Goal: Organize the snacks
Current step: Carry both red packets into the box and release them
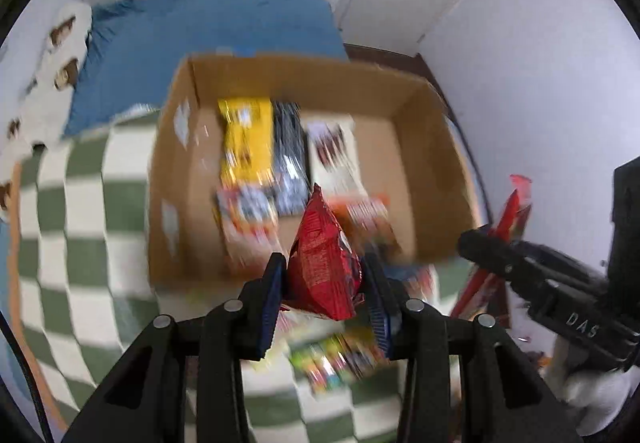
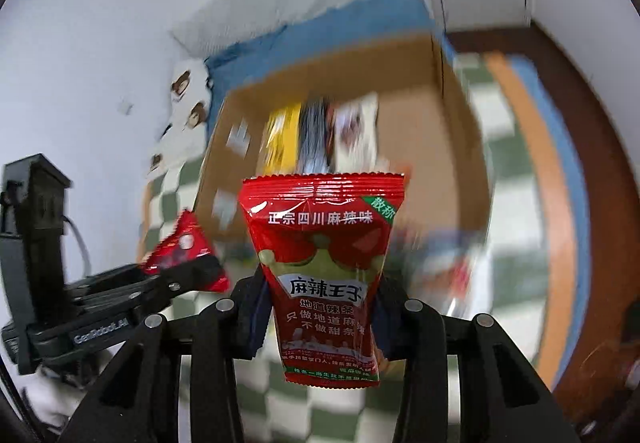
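In the left wrist view my left gripper (image 1: pixel 324 275) is shut on a crinkled red snack packet (image 1: pixel 320 255), held above the near edge of an open cardboard box (image 1: pixel 428 147). In the box lie a yellow packet (image 1: pixel 246 139), a dark packet (image 1: pixel 290 155) and a white packet (image 1: pixel 332 147). In the right wrist view my right gripper (image 2: pixel 320 299) is shut on a red packet with white Chinese print (image 2: pixel 324 243), upright in front of the same box (image 2: pixel 424 147). Each gripper also shows in the other view, holding its packet: the right gripper (image 1: pixel 492 243) and the left gripper (image 2: pixel 192 267).
The box stands on a green and white checked rug (image 1: pixel 80 203). Several loose colourful snacks (image 1: pixel 336 359) lie on the rug under my left gripper. Blue bedding (image 1: pixel 208 31) is behind the box, with a white wall (image 1: pixel 540 63) and wooden floor (image 2: pixel 592 203) to the right.
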The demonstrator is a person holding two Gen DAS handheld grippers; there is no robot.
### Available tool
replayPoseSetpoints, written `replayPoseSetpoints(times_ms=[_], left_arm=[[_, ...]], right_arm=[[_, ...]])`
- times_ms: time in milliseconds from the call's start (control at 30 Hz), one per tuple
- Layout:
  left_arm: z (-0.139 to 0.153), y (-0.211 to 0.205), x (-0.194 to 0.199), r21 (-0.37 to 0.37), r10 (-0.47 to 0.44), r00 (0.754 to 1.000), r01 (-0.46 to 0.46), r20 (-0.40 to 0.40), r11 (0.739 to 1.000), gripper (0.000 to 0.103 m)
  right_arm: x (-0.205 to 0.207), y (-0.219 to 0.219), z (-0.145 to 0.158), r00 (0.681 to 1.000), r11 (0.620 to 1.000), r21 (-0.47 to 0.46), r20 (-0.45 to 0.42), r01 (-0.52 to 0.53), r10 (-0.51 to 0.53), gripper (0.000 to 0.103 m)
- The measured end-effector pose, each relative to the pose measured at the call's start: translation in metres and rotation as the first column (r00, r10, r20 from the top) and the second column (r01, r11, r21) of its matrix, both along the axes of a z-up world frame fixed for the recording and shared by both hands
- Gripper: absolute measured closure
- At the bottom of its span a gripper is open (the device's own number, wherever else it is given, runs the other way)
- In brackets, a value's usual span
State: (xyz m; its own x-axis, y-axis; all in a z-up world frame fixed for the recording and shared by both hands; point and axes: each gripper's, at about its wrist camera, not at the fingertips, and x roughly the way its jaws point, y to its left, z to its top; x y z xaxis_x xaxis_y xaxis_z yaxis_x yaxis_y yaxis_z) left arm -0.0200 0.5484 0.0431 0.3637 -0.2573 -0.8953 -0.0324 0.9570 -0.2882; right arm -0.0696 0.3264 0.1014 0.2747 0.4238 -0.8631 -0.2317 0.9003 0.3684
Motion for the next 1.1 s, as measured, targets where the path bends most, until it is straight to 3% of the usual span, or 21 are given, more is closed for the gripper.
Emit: replayPoseSetpoints(times_ms=[133,267,400,500,533,567,600,633,667,767,1100], left_arm=[[-0.011,0.016,0.059,0.059,0.024,0.998,-0.020,-0.066,0.998,0.067],[-0.035,0.037,0.111,0.161,0.054,0.989,-0.031,-0.141,0.987,0.067],[-0.059,0.050,0.138,0.222,0.070,0.976,-0.023,-0.204,0.975,0.066],[-0.081,0.055,0.149,0.254,0.087,0.963,-0.020,-0.255,0.967,0.064],[-0.085,0.055,0.151,0.250,0.092,0.961,-0.025,-0.262,0.968,0.053],[-0.092,0.058,0.153,0.237,0.103,0.957,-0.037,-0.272,0.971,0.045],[-0.096,0.061,0.154,0.226,0.113,0.954,-0.050,-0.278,0.973,0.023],[-0.099,0.063,0.156,0.201,0.116,0.954,-0.061,-0.275,0.978,0.019],[-0.099,0.062,0.157,0.197,0.121,0.952,-0.066,-0.280,0.978,0.018],[-0.099,0.061,0.158,0.196,0.127,0.955,-0.075,-0.267,0.978,0.013],[-0.072,0.041,0.145,0.180,0.118,0.978,-0.086,-0.175,0.980,0.012]], right_arm=[[0.080,0.009,-0.004,1.000,0.997,-0.082,-0.014,-0.006,0.005,0.059],[0.148,0.024,-0.039,0.997,0.985,-0.169,-0.083,-0.018,0.004,0.059],[0.191,0.032,-0.081,0.990,0.970,-0.240,-0.144,-0.034,-0.001,0.059],[0.208,0.040,-0.109,0.985,0.961,-0.270,-0.175,-0.053,0.005,0.058],[0.215,0.043,-0.117,0.980,0.956,-0.284,-0.200,-0.065,0.007,0.057],[0.216,0.045,-0.123,0.976,0.951,-0.298,-0.216,-0.078,0.013,0.047],[0.217,0.047,-0.134,0.974,0.943,-0.318,-0.226,-0.093,0.020,0.028],[0.219,0.050,-0.139,0.973,0.937,-0.333,-0.229,-0.107,0.029,0.022],[0.219,0.052,-0.143,0.973,0.936,-0.334,-0.228,-0.111,0.035,0.016],[0.218,0.056,-0.145,0.975,0.930,-0.350,-0.218,-0.114,0.038,0.012],[0.210,0.048,-0.134,0.983,0.945,-0.316,-0.179,-0.081,0.024,0.011]])
